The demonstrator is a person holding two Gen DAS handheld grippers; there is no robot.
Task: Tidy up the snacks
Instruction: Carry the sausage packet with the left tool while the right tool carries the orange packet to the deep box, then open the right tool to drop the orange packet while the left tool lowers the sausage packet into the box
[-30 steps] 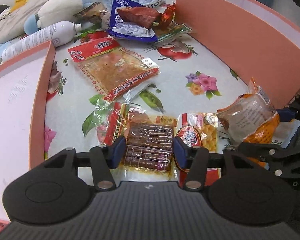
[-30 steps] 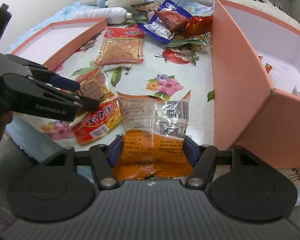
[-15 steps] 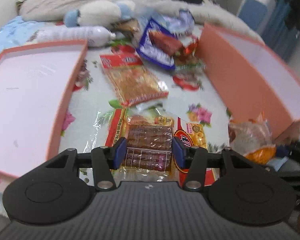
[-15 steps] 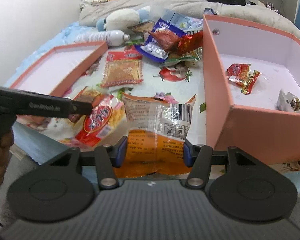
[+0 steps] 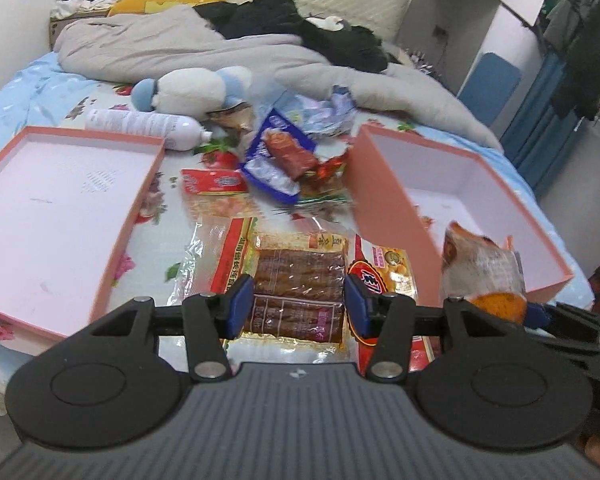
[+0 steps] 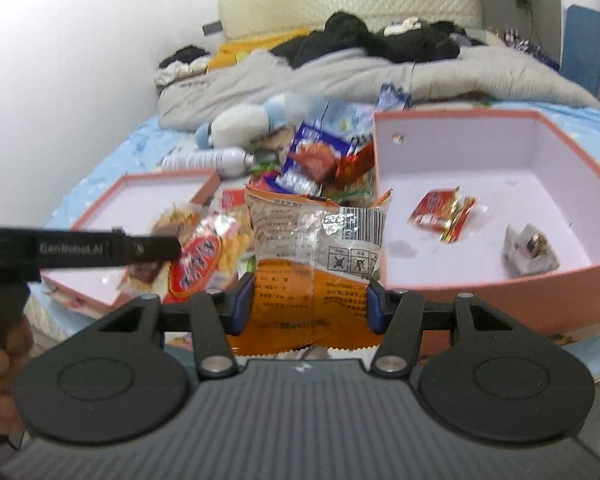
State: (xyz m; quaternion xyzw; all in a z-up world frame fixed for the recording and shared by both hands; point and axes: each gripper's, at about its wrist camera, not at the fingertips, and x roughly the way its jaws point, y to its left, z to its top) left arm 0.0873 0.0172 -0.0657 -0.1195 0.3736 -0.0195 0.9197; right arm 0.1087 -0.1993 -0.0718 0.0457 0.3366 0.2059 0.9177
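Note:
My left gripper [image 5: 299,304] is shut on a clear packet of brown dried tofu strips [image 5: 300,280] and holds it above the bed; a red and yellow snack packet [image 5: 384,276] hangs beside it. My right gripper [image 6: 310,306] is shut on an orange and clear snack bag [image 6: 316,252], lifted near the front wall of the deep pink box [image 6: 500,280]. That box holds a red wrapper [image 6: 442,214] and a small silver packet [image 6: 530,248]. The shallow pink lid [image 5: 52,216] lies at the left.
A pile of loose snacks [image 5: 284,160] lies between the lid and the box. A white bottle [image 5: 140,124], a plush toy [image 5: 192,88] and a grey duvet [image 5: 220,52] lie behind. The left gripper's arm [image 6: 80,248] crosses the right wrist view.
Both grippers have risen off the bed with their packets. The views now look over the box walls, and the inside of the deep box has come into sight.

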